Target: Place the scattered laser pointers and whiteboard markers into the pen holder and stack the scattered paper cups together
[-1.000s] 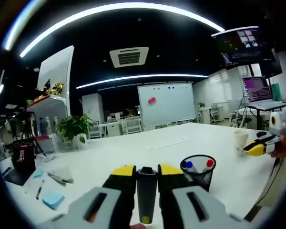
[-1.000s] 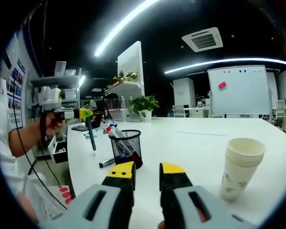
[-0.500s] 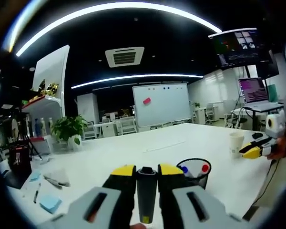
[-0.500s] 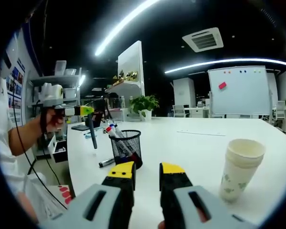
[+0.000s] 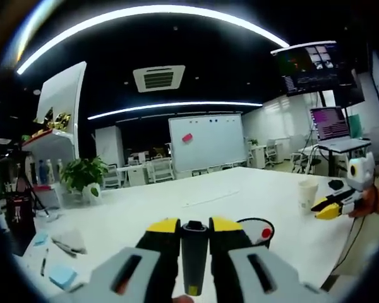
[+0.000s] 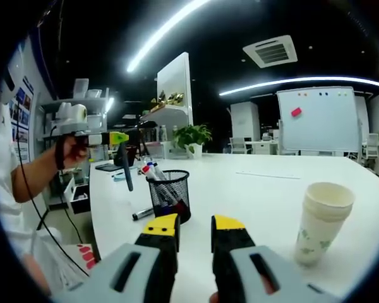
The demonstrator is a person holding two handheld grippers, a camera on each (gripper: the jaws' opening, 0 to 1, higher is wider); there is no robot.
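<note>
My left gripper (image 5: 194, 225) is shut on a dark pen-shaped pointer (image 5: 194, 255) that stands upright between its yellow-tipped jaws. Just behind the right jaw is the black mesh pen holder (image 5: 260, 228) with a red-capped marker (image 5: 266, 233) inside. In the right gripper view the left gripper (image 6: 117, 139) hangs the pointer (image 6: 127, 170) beside and above the pen holder (image 6: 169, 195), which holds several markers. A marker (image 6: 142, 214) lies on the table by the holder. My right gripper (image 6: 194, 228) is open and empty, low over the table. Stacked paper cups (image 6: 321, 222) stand to its right.
The white table (image 5: 196, 202) runs back to a whiteboard (image 5: 207, 141) and a potted plant (image 5: 82, 177). Blue sticky notes (image 5: 62, 276) and loose pens (image 5: 45, 262) lie at the left. The right gripper (image 5: 328, 207) and a paper cup (image 5: 307, 194) sit at the right. A person's arm (image 6: 31, 180) holds the left gripper.
The left gripper has carried the pointer up and closer to the pen holder, which now sits partly behind its right jaw. The right gripper has barely moved.
</note>
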